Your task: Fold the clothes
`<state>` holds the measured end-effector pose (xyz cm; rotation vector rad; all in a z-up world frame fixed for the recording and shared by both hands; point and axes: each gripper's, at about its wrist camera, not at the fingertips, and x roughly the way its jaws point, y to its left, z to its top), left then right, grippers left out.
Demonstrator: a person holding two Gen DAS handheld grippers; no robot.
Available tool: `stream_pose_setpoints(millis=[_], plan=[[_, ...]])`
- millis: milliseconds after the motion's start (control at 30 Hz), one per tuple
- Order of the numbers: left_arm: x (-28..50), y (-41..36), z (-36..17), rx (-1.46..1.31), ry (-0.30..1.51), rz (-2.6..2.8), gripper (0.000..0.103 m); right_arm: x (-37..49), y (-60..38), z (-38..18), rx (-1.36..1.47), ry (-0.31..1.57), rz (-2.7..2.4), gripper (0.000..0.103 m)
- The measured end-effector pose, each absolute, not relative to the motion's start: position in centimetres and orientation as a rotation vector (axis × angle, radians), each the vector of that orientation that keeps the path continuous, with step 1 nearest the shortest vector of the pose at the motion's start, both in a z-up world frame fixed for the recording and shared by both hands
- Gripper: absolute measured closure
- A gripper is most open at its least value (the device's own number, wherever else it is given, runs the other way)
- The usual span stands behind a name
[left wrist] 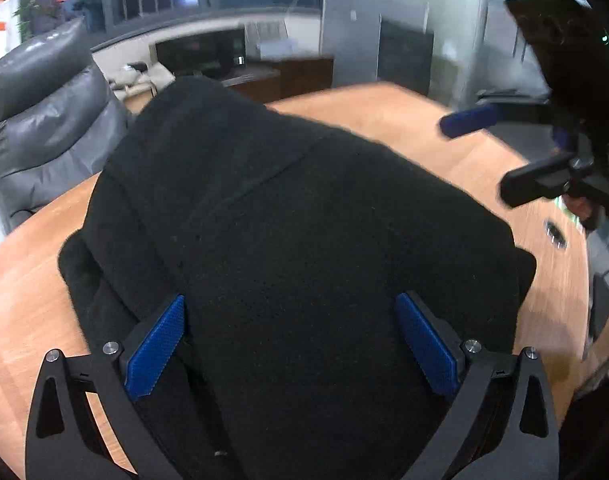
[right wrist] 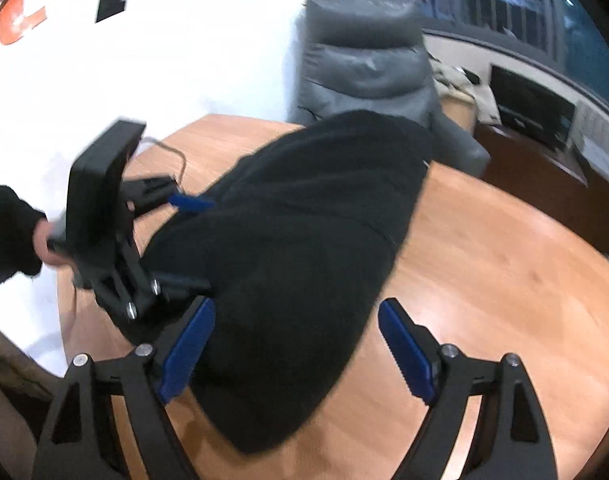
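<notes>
The table (left wrist: pixel 444 128) is a wooden surface with a rounded edge, a warm orange-brown grain and a slight sheen. A grey padded armchair (right wrist: pixel 364 64), upholstered in smooth leather-like material with horizontal cushion rolls, stands just beyond the table's far edge. The black garment (left wrist: pixel 304 220) lies on the table as a thick, bulky mound of fuzzy, matte, fleece-like fabric, with a raised seam line running diagonally across its upper face; in the right wrist view the same garment (right wrist: pixel 304 248) tapers to a rounded end near the camera. The left gripper (left wrist: pixel 290 344) has black angular finger frames with bolt heads and blue ribbed pads; its jaws stand wide apart over the garment, the fabric filling the gap between them, and the pads do not press on it. The right gripper (right wrist: pixel 296 350), of the same build, also stands wide open with nothing clamped; its left pad lies against the edge of the garment, and its right pad hangs over bare wood. A hand (right wrist: pixel 44 240) in a dark sleeve holds the left gripper's handle.
</notes>
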<state>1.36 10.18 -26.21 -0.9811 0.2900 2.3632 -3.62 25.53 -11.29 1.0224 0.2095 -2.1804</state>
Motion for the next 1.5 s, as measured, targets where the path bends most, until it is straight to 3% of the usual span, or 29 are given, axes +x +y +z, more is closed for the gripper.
stream_pose_setpoints(millis=[133,333,500,633,800,867,1033,1167,1367,1500], plan=[[1.9,9.9,-27.0,-0.875,0.286,2.398,0.0,-4.4,22.5,-12.4,0.983,0.315,-2.144,0.017],[1.4,10.2,-24.3,-1.021,0.361,2.381,0.0,-4.4,18.7,-16.6,1.048,0.568,-2.074,0.013],[3.6,10.5,-18.9,-0.845,0.319,2.379,0.0,-4.8,20.5,-13.8,1.113,0.397,-2.084,0.027],[4.0,11.2,-21.3,-0.875,0.45,2.301,0.0,-5.5,22.1,-10.5,0.974,0.31,-2.016,0.026],[3.3,11.5,-25.9,-0.844,0.564,2.214,0.0,-7.9,19.9,-15.0,0.992,0.613,-1.744,0.022],[3.3,11.1,-26.5,-0.798,0.57,2.208,0.0,-8.1,19.1,-17.2,0.981,0.645,-1.708,0.013],[2.6,10.6,-25.6,-0.852,0.529,2.191,0.0,-7.3,18.7,-17.2,0.955,0.654,-1.764,0.009],[2.6,10.2,-24.0,-0.98,0.442,2.246,0.0,-5.6,20.9,-14.9,0.996,0.507,-1.832,0.008],[2.7,8.3,-26.7,-1.222,0.137,2.388,0.0,-2.9,20.1,-18.5,1.058,0.637,-1.924,0.0],[3.5,7.9,-26.1,-1.238,0.109,2.434,0.0,-2.4,19.8,-18.4,1.065,0.676,-1.966,0.001]])
